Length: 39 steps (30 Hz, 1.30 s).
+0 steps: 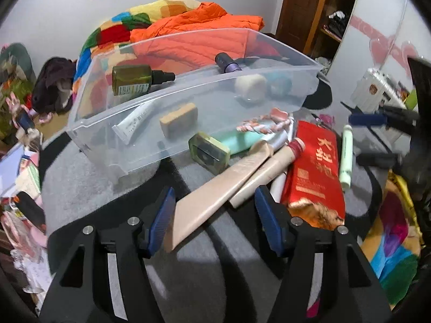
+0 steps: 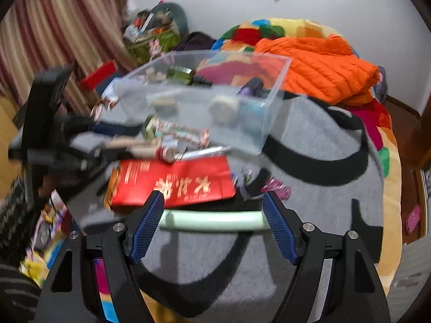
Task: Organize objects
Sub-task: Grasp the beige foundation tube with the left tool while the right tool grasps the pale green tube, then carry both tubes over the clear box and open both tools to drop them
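1. Two views; from the left wrist, the left tongs (image 1: 215, 202) are gaping wide around the flat end of a beige tube (image 1: 215, 191), which is lying on the bed beside the clear bin (image 1: 140, 132).
2. From the right wrist, the right tongs (image 2: 212, 206) are standing open, a pale green tube (image 2: 212, 220) lying crosswise between them, near the red packet (image 2: 175, 180).

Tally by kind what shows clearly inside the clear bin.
Bottles: 2, olive bottle, purple bottle
Jars: 2, cream jar, teal jar
Tubes: 1, white tube
Blocks: 1, tan block
Total: 6
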Tool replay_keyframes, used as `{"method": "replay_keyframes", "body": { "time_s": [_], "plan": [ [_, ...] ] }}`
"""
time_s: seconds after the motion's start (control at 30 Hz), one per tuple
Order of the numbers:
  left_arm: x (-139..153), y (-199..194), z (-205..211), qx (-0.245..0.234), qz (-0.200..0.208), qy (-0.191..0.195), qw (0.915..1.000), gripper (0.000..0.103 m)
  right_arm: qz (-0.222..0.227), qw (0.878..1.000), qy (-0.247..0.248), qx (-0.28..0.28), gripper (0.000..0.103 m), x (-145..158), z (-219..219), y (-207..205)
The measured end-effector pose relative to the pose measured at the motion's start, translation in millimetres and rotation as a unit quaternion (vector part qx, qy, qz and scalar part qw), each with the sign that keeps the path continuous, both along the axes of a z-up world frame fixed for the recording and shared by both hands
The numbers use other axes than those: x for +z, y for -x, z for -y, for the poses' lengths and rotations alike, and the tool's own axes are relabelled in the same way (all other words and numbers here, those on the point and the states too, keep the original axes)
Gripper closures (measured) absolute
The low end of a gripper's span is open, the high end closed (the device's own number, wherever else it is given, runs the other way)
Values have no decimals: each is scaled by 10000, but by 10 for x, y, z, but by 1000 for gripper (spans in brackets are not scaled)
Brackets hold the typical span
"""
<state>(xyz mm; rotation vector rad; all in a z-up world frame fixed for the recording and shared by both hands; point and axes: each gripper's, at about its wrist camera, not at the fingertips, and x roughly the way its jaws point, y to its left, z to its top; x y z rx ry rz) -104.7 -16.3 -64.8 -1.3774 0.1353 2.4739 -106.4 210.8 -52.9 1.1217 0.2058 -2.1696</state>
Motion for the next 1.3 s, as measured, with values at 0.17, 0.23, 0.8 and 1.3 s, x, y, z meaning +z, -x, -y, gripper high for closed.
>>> {"method": "replay_keyframes", "body": {
  "time_s": [0.17, 0.23, 0.8, 1.3],
  "plan": [
    [-40, 2, -32, 24, 84, 160, 9998, 56, -274, 9976, -466, 432, 31, -105, 109, -45],
    [-43, -53, -72, 5, 28, 364, 9993, 61, -263, 9968, -501, 557, 31, -98, 111, -27],
    [33, -699, 257, 532, 110, 313, 9980, 89, 235, 9951, -614, 734, 89, -145, -58, -104],
    [49, -301, 48, 63, 530, 658, 9964, 67, 339, 9988, -226, 281, 85, -166, -178, -219]
  ]
}}
